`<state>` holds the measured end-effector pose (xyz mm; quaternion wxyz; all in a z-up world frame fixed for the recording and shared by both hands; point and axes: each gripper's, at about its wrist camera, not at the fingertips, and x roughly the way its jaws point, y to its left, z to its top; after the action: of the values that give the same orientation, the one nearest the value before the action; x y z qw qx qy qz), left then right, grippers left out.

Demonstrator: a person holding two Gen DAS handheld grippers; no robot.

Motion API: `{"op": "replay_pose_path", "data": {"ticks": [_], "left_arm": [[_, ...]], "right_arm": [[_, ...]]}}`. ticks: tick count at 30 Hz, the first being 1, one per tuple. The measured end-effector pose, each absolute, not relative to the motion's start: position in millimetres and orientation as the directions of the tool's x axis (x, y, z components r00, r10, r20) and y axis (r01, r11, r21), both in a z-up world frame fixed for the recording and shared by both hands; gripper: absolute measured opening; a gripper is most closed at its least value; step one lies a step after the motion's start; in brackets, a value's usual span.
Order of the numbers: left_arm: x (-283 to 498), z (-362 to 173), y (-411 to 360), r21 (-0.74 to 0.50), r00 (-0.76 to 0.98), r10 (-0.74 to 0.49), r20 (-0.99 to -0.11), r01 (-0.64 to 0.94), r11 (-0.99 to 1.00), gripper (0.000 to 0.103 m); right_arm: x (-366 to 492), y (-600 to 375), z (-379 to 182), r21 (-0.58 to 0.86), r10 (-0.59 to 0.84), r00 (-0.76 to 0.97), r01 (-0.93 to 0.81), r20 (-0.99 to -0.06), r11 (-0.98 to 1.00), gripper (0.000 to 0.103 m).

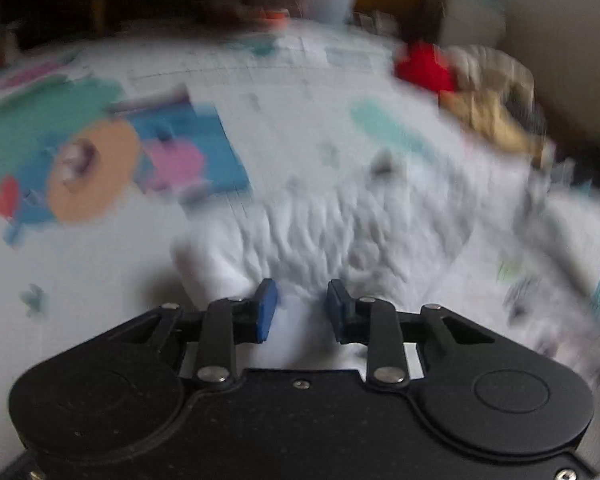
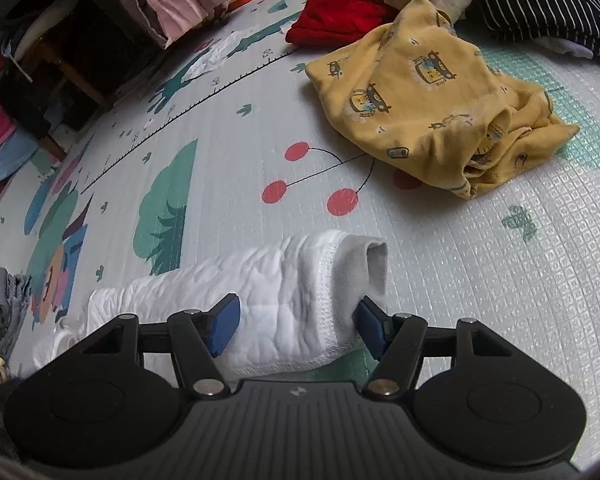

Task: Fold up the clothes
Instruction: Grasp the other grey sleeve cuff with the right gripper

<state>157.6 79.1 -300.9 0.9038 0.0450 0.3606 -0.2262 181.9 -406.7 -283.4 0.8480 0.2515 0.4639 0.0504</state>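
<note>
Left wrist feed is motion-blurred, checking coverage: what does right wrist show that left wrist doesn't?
Right wrist only: sharp detail, namely the navy white-striped garment, three red printed circles, and car prints on the yellow garment.
Left wrist only: the orange-and-blue printed figure seen large.
Both: the white quilted garment between each open claw (right, left), plus the red garment.

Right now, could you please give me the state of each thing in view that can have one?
Left tongs: open, white fabric between the pads.
Right tongs: open wide, straddling the white garment.
White quilted garment: rolled or folded over, lying on the mat.
Yellow printed garment: crumpled, unfolded.
Red garment: bunched, unfolded.
Striped dark garment: heaped, unfolded.
</note>
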Motion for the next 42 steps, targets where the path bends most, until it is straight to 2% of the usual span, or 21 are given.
{"op": "replay_pose_path", "data": {"ticks": [2,5,8,12,16,18,19,20,21,24,26,28,29,31,32,34,36,37,38,39,42], "left_arm": [[156,-290,75,-0.072,0.639,-0.377,-0.671,0.449,0.890,0.027],[147,-262,93,-0.128,0.689,-0.395,-0.607,0.406,0.905,0.027],[141,-248,133,-0.214,0.740,-0.333,-0.584,0.255,0.943,0.027],[140,-259,177,-0.333,0.737,-0.266,-0.621,0.060,0.941,0.027],[136,-272,153,-0.314,0.669,-0.322,-0.670,0.139,0.939,0.027],[133,-269,132,-0.276,0.667,-0.349,-0.658,0.218,0.936,0.027],[130,-268,125,-0.261,0.669,-0.361,-0.649,0.249,0.932,0.030],[128,-266,118,-0.240,0.672,-0.361,-0.647,0.269,0.933,0.050],[127,-265,112,-0.213,0.676,-0.352,-0.647,0.283,0.935,0.063],[118,-267,102,-0.098,0.704,-0.230,-0.672,0.224,0.970,0.062],[110,-271,108,-0.152,0.692,-0.224,-0.686,0.165,0.975,0.062],[103,-280,113,-0.239,0.655,-0.273,-0.705,0.143,0.960,0.062],[98,-282,107,-0.234,0.649,-0.282,-0.706,0.162,0.959,0.062],[92,-284,98,-0.204,0.648,-0.276,-0.710,0.186,0.961,0.056],[92,-286,96,-0.209,0.645,-0.271,-0.714,0.173,0.962,0.050],[95,-288,97,-0.227,0.644,-0.265,-0.718,0.144,0.963,0.046],[97,-289,96,-0.217,0.641,-0.260,-0.722,0.147,0.965,0.042],[97,-290,95,-0.209,0.639,-0.257,-0.725,0.152,0.966,0.041],[98,-291,95,-0.203,0.636,-0.250,-0.730,0.148,0.968,0.039],[99,-293,95,-0.201,0.631,-0.245,-0.736,0.142,0.969,0.036],[103,-298,95,-0.195,0.617,-0.229,-0.753,0.123,0.973,0.032]], "right_arm": [[180,-409,-282,0.490,0.326,0.577,0.150,-0.748,0.859,0.065],[177,-412,-280,0.514,0.341,0.591,0.148,-0.731,0.845,0.065],[177,-414,-282,0.515,0.341,0.585,0.158,-0.736,0.842,0.065],[177,-414,-282,0.520,0.347,0.583,0.155,-0.735,0.840,0.065],[174,-415,-277,0.493,0.315,0.596,0.159,-0.739,0.855,0.064],[169,-411,-261,0.409,0.218,0.653,0.155,-0.726,0.899,0.064],[164,-407,-247,0.350,0.151,0.699,0.150,-0.699,0.925,0.064],[162,-401,-232,0.306,0.116,0.738,0.128,-0.665,0.943,0.064],[163,-389,-220,0.285,0.136,0.759,0.067,-0.636,0.956,0.064],[176,-334,-205,0.272,0.303,0.715,-0.163,-0.629,0.948,0.064],[188,-285,-220,0.356,0.444,0.586,-0.266,-0.678,0.896,0.064],[195,-242,-240,0.472,0.553,0.459,-0.288,-0.696,0.833,0.064],[198,-223,-248,0.511,0.582,0.415,-0.280,-0.699,0.813,0.063],[205,-192,-260,0.533,0.594,0.367,-0.263,-0.716,0.804,0.063],[210,-181,-263,0.530,0.591,0.353,-0.261,-0.725,0.807,0.063],[218,-163,-268,0.522,0.584,0.330,-0.262,-0.742,0.812,0.063],[221,-156,-270,0.526,0.593,0.315,-0.276,-0.741,0.805,0.058],[221,-155,-271,0.529,0.599,0.309,-0.285,-0.739,0.799,0.040],[222,-153,-271,0.533,0.606,0.302,-0.293,-0.736,0.794,0.014],[222,-152,-272,0.536,0.612,0.296,-0.302,-0.734,0.788,0.008],[223,-151,-267,0.551,0.635,0.296,-0.324,-0.714,0.769,0.007]]}}
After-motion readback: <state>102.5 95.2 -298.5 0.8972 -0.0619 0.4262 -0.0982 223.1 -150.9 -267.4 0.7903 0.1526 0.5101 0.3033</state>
